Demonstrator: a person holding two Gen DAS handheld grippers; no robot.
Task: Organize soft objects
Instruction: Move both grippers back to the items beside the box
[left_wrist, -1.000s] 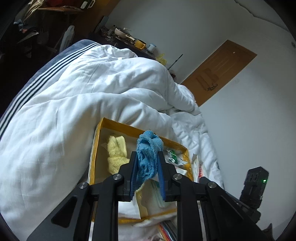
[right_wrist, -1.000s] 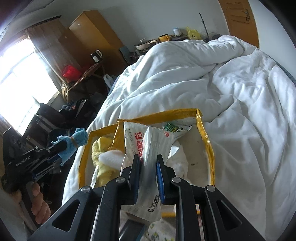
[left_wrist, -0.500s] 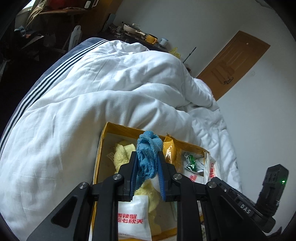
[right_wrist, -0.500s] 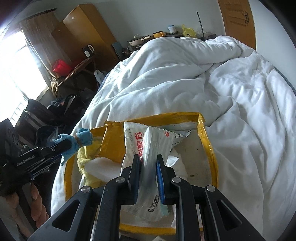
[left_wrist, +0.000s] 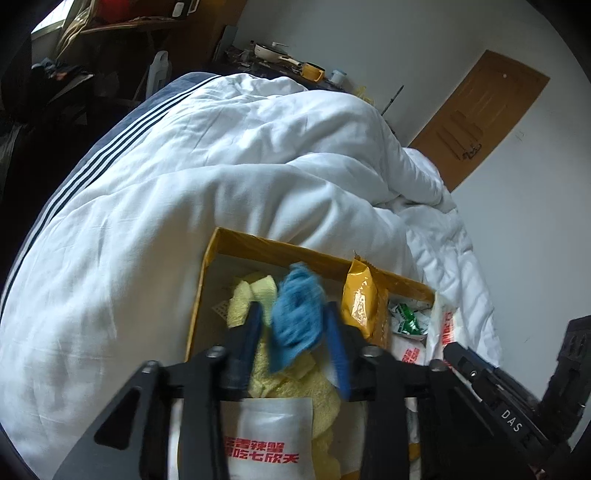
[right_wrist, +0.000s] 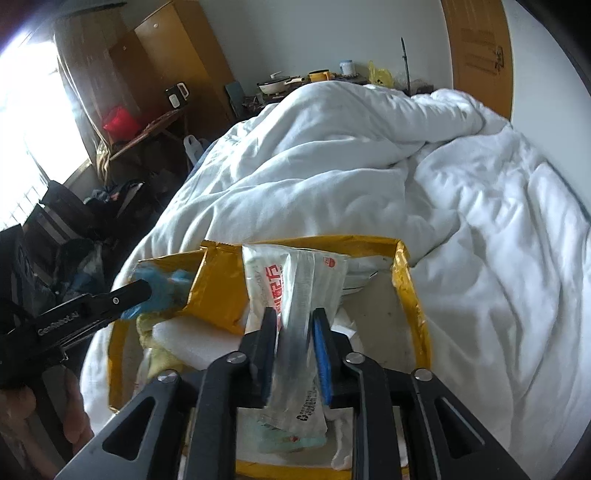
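Observation:
A yellow-rimmed open box (left_wrist: 280, 245) sits on the white duvet; it also shows in the right wrist view (right_wrist: 410, 291). My left gripper (left_wrist: 295, 325) is over the box with its fingers spread, and the blue cloth (left_wrist: 295, 314) sits blurred between them, above a yellow towel (left_wrist: 251, 295). The left gripper also shows in the right wrist view (right_wrist: 140, 291) with the blue cloth (right_wrist: 162, 288) at its tip. My right gripper (right_wrist: 295, 332) is over the box and shut on a white plastic packet with red print (right_wrist: 295, 291).
The box also holds an orange foil packet (left_wrist: 360, 299), green-and-white sachets (left_wrist: 406, 317) and white packets (left_wrist: 269, 439). The white duvet (left_wrist: 221, 166) surrounds it. A wooden door (left_wrist: 476, 118), a cluttered table (right_wrist: 314, 79) and a cabinet (right_wrist: 173, 66) stand beyond the bed.
My left gripper's fingers have spread apart and the blue cloth has loosened and slipped lower over the box. My right gripper has held the packet and moved slightly forward over the box.

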